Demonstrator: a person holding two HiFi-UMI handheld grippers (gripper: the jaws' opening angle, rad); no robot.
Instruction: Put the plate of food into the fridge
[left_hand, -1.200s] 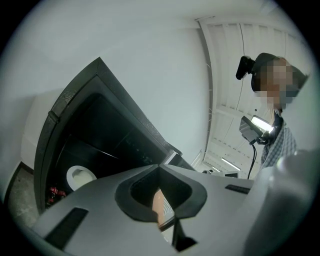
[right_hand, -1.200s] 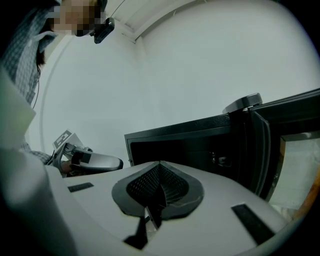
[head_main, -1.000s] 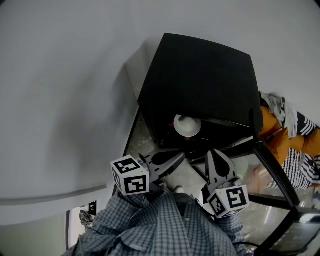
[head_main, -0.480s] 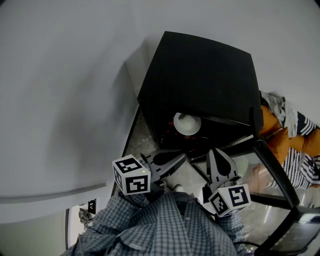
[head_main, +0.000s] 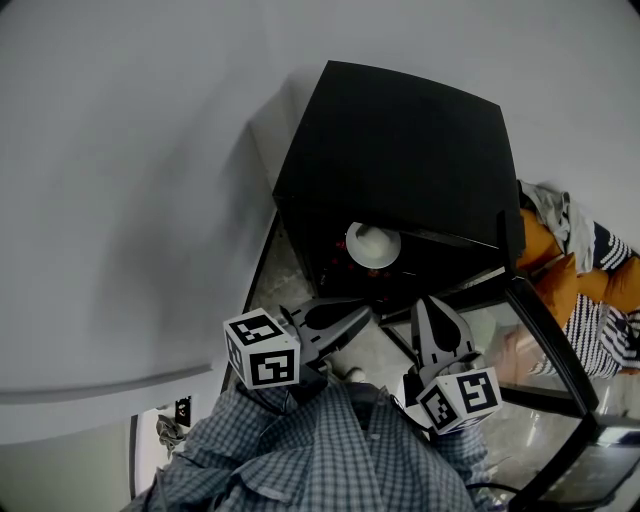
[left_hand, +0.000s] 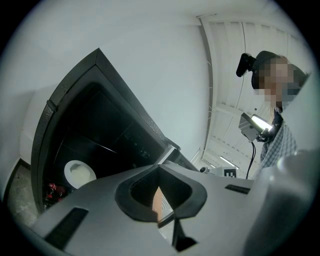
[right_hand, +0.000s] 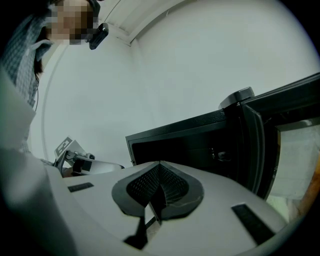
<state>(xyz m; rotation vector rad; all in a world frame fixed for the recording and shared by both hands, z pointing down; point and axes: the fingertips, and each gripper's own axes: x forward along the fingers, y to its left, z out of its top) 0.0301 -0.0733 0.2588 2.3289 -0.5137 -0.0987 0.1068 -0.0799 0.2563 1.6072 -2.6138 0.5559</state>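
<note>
**A:** Where's the plate (head_main: 373, 245) against the tongs?

**B:** Inside the black fridge (head_main: 400, 150), just within the open front and well ahead of both. The left tongs (head_main: 362, 316) and the right tongs (head_main: 428, 304) hang side by side before the opening, close to the checked shirt (head_main: 320, 450). Neither touches the plate, which sits a little nearer the left pair's line than the right's.

**A:** And from the tongs' own cameras?

**B:** In the left gripper view the plate (left_hand: 79, 173) shows low and to the left, deep in the dark fridge (left_hand: 100, 130), apart from the tips. In the right gripper view I can't see it. Only the fridge (right_hand: 175, 140) shows there, with its door (right_hand: 255, 145) swung out on the right.

**A:** Are the tongs holding anything?

**B:** No. The left tongs (left_hand: 160, 167) have their tips pressed together with nothing between them. The right tongs (right_hand: 160, 164) are closed up tight the same way, empty.

**A:** What does the plate look like?

**B:** Round and white, with a pale mound on it; I can't tell what the food is. Some small red things (left_hand: 52, 189) lie just below it in the fridge
</note>
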